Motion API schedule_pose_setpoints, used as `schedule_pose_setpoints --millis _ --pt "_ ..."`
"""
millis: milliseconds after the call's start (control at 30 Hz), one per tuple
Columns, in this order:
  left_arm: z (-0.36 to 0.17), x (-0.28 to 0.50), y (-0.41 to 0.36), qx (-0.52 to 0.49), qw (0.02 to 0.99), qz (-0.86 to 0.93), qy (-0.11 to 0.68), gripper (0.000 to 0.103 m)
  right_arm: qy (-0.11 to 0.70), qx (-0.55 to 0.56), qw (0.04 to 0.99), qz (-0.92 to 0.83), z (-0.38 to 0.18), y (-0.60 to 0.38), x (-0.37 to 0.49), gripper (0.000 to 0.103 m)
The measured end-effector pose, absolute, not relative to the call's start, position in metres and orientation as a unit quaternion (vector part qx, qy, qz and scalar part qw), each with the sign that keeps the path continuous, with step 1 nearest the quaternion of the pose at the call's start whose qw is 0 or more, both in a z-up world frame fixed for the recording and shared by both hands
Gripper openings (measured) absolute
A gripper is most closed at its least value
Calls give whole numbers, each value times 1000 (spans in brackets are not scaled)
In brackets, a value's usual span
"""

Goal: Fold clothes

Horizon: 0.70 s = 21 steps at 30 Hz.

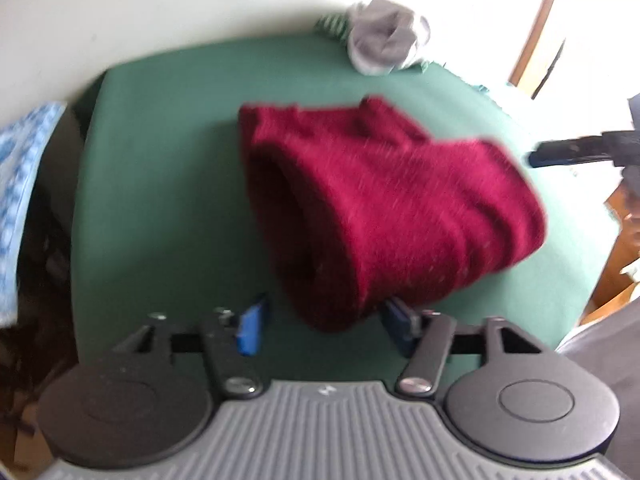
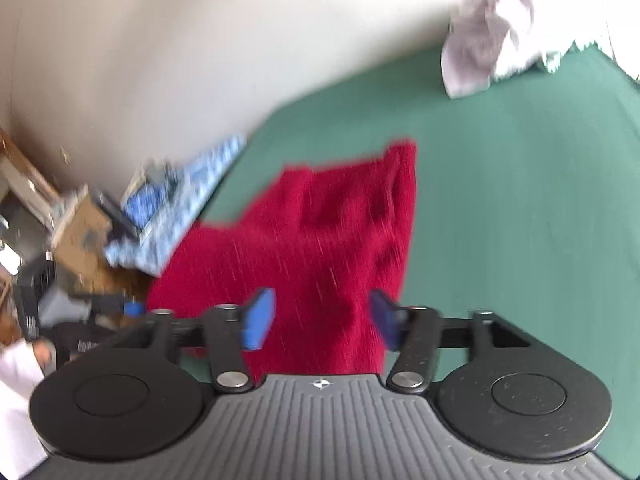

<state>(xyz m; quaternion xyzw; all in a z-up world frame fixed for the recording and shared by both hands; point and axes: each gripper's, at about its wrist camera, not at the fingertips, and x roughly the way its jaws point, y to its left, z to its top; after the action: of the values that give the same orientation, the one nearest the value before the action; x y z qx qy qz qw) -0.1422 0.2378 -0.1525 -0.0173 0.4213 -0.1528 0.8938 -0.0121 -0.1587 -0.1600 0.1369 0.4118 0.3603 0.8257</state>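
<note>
1. Green cloth covers the table [image 1: 160, 168], the largest thing in both views; it runs back to a plain pale wall [image 1: 180, 0], and both pictures are blurred.
2. Beyond the table's left edge, in the left wrist view, sits a blue-and-white patterned fabric [image 1: 24, 184] over dark clutter; in the right wrist view the same fabric [image 2: 192, 196] lies beside brown cardboard [image 2: 80, 232] on the floor.
3. The red knitted garment [image 1: 380, 208] lies bunched near the middle of the green cloth, folded into a thick roll with a rounded, open-looking end toward the left wrist camera. In the right wrist view it [image 2: 304, 248] spreads from the table's left edge up to the camera.
4. A crumpled grey garment [image 1: 384, 40] sits at the far edge of the table against the wall, with a green-striped piece [image 1: 332, 26] just beside it. The right wrist view shows it [image 2: 484, 36] washed out and pale.
5. The left gripper [image 1: 324, 328] tilts down at the table, its blue pads [image 1: 250, 330] wide apart; the roll's near end sits between them, the right pad partly hidden behind it, neither pressing on it.
6. The right gripper [image 2: 320, 320] tilts down less steeply, jaws spread, the red knit showing between its blue pads [image 2: 258, 320] without being pinched.
7. The right gripper's dark fingers [image 1: 576, 150] show at the right edge of the left wrist view, clear of the garment.
</note>
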Motion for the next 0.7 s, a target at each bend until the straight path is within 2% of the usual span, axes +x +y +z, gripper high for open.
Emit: schedule_pose_setpoints --millis 67,233,333,367,400,433,467,500,533,700 --pt "-153 -130 241 -22 902 -149 405 98 413 146 823 360 -164 -148 3 64" --pt "-158 -92 250 -97 900 -154 397 95 430 146 827 332 -190 -134 23 64" --pt "-175 -77 249 -124 884 -155 424 73 443 157 816 336 -200 -133 31 63" --pt "-178 -75 249 -133 880 -158 428 64 447 160 812 340 -199 -135 31 60" --pt "-177 -77 248 -141 881 -160 422 56 451 163 807 344 -198 -136 32 50" --pt "-173 -80 246 -144 883 -164 416 37 455 166 803 348 -198 -138 32 38" --pt "-164 -85 244 -134 884 -171 413 19 459 169 798 352 -197 -140 32 32" --pt "-157 -89 242 -129 882 -181 415 19 469 178 787 359 -195 -143 34 24" --pt "-154 -93 242 -131 873 -197 427 19 479 191 773 368 -190 -148 36 20" --pt "-184 -97 267 -229 805 -236 494 20 538 230 708 395 -186 -163 42 14"
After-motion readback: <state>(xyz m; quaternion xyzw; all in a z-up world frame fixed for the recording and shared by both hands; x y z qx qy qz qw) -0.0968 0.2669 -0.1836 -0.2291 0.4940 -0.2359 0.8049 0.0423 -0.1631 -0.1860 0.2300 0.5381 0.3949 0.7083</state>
